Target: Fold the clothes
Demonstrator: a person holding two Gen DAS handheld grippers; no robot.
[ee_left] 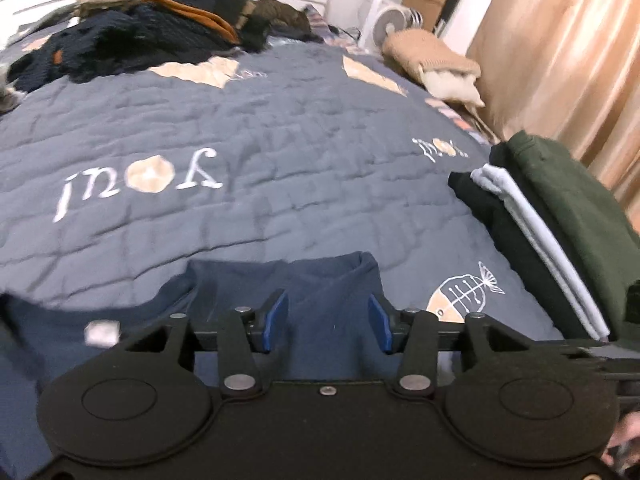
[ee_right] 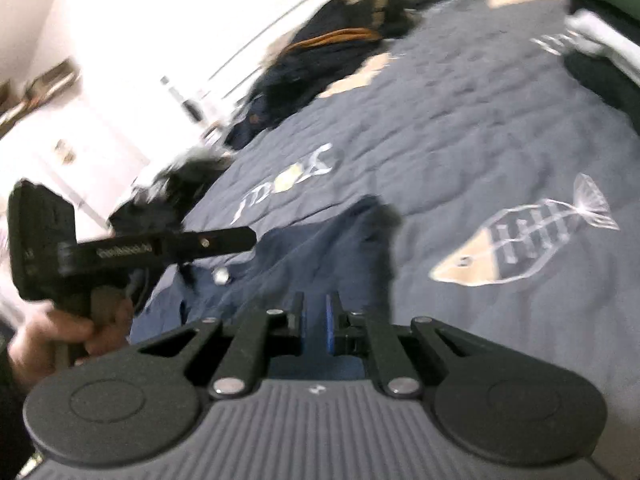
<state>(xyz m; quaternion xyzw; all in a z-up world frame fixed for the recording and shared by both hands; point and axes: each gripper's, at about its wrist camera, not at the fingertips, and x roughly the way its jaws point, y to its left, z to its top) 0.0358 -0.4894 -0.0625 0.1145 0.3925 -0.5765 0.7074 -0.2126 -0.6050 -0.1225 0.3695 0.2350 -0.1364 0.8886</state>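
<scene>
Both grippers work the same dark navy cotton garment (ee_left: 320, 292) lying at the near edge of the bed. To do this step well, each one should take a firm bite of a single layer near a corner or hem, then the two should lift and carry the edge across together, level with each other, so that the fold lands straight and no slack bunches in the middle.

In the left wrist view, the left gripper (ee_left: 327, 322) has its blue-padded fingers (ee_left: 276, 320) spread wide, with navy cloth showing in the gap between them. It appears to clamp nothing; whether the pads brush the fabric cannot be told. In the right wrist view, the right gripper (ee_right: 316, 324) has its fingers drawn nearly together, with only a narrow slot between the blue pads. The navy garment (ee_right: 320, 248) lies just ahead and beneath, but motion blur hides whether a fold of cloth is pinched in that slot.

Beyond the garment spreads the quilted grey-blue bedspread (ee_left: 280, 128) with white lettering and a fish-skeleton motif (ee_left: 464, 288). At the right edge of the bed sits a stack of folded clothes in dark green, pale blue and black (ee_left: 552, 216). At the far end, a heap of unfolded dark clothing (ee_left: 152, 28) awaits.
</scene>
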